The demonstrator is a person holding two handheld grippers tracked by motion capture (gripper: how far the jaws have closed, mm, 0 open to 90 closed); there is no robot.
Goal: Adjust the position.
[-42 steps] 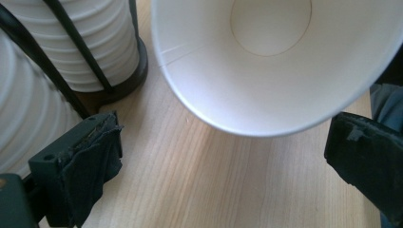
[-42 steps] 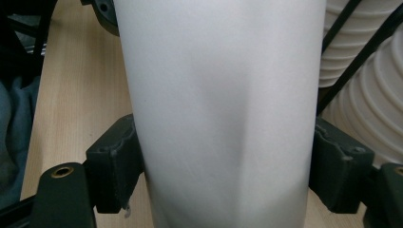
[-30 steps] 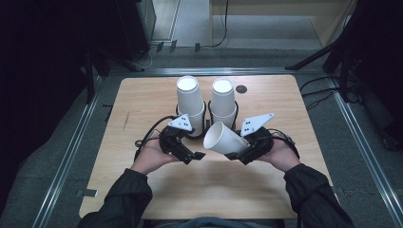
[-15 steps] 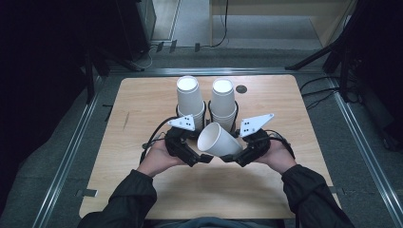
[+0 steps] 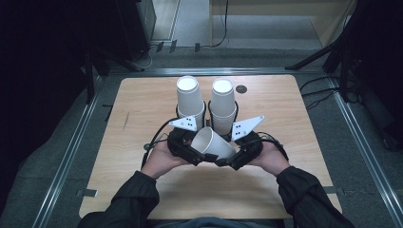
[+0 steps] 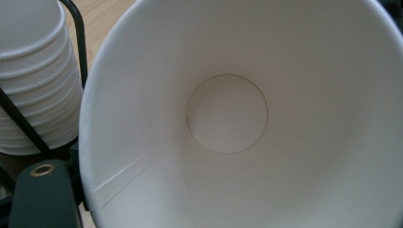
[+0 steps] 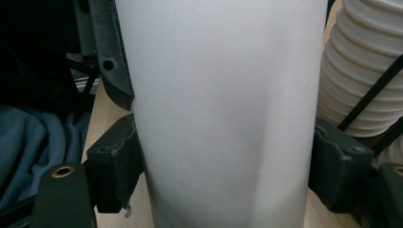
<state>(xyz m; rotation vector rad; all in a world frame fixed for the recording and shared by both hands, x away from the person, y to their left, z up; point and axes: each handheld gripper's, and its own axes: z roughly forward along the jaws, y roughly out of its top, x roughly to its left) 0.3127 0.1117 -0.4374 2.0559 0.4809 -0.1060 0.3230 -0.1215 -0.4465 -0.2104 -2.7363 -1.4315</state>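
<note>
While the paper cup (image 5: 212, 143) lies tipped on its side between my two hands, just above the desk (image 5: 142, 104) and in front of the two stacks, my right gripper (image 5: 227, 160) has it clamped across the body: in the right gripper view both black pads press the white wall (image 7: 218, 114) from either side. My left gripper (image 5: 196, 159) sits at the cup's open mouth, and its view looks straight down the inside to the round bottom (image 6: 227, 114). Its jaws have just been closing a little, but I cannot tell from these views whether they have pinched the rim yet.

I judge the step to be a handover or a joint steadying of this one cup. To do it well I should keep the right squeeze light, since thin paper dents easily, and bring the left jaws onto the rim with one inside and one outside, square to the edge. Only once that pinch feels firm should the right let go.

Behind, the left stack of cups (image 5: 190, 97) and the right stack of cups (image 5: 223, 102) stand in a dark wire holder (image 6: 76, 28), near my knuckles, so I would avoid pushing forward.
</note>
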